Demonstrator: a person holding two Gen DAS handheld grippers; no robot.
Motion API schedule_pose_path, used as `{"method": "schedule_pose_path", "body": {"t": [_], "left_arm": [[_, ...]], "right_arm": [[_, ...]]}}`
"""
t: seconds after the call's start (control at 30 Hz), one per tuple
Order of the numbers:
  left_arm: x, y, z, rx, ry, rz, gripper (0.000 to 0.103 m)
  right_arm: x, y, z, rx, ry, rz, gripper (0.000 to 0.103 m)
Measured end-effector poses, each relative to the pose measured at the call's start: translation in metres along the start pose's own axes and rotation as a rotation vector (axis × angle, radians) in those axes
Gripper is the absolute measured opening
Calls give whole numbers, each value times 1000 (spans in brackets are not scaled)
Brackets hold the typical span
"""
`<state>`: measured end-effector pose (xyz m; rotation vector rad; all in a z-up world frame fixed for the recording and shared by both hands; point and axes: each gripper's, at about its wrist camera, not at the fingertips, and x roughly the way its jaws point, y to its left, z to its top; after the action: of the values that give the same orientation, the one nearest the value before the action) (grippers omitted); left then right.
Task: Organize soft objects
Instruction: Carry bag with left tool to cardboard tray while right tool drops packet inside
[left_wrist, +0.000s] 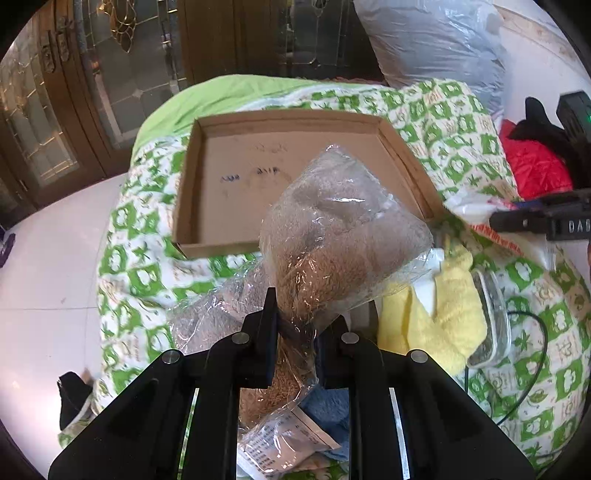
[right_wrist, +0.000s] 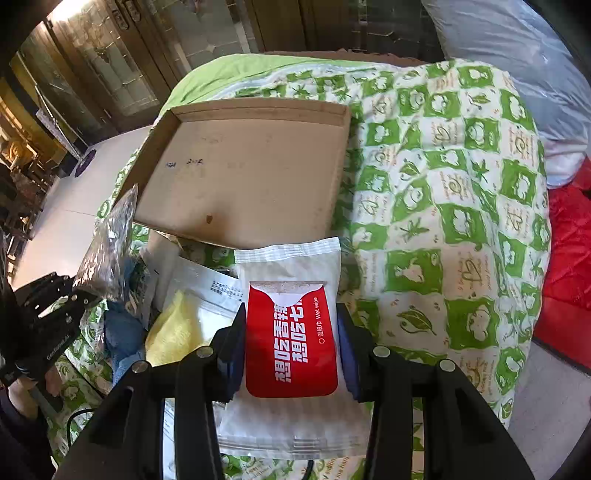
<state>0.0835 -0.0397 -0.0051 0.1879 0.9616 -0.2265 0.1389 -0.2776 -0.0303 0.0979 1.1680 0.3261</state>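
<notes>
Left gripper (left_wrist: 295, 332) pinches the bagged brown towel (left_wrist: 343, 229) by its neck, ready for the cardboard tray (left_wrist: 192, 184). Right gripper (right_wrist: 291, 347) clamps the wet wipe pack (right_wrist: 291, 332) likewise.

right gripper (right_wrist: 291, 347) – clamped on wet wipe packet (right_wrist: 291, 332) | cardboard tray (right_wrist: 240, 177) beyond, on green-white quilt (right_wrist: 443, 192) | left gripper (right_wrist: 79, 295) at left – pinching clear bag (right_wrist: 110, 243)

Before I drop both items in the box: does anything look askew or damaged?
Nothing looks damaged. The cardboard box sits tilted on the lumpy quilt, so it is not level. The left gripper pinches the bagged towel by one end; the right gripper holds the wet wipes pack.
</notes>
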Motion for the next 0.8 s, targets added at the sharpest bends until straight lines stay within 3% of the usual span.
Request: {"method": "schedule_pose_path", "body": {"t": [0.33,0.8], "left_arm": [[12,4,42,19,-21,55,15],[60,14,90,7,-3,103,15]], "right_arm": [[19,1,15,11,1,19,43],[45,1,64,57,-49,14,43]]}}
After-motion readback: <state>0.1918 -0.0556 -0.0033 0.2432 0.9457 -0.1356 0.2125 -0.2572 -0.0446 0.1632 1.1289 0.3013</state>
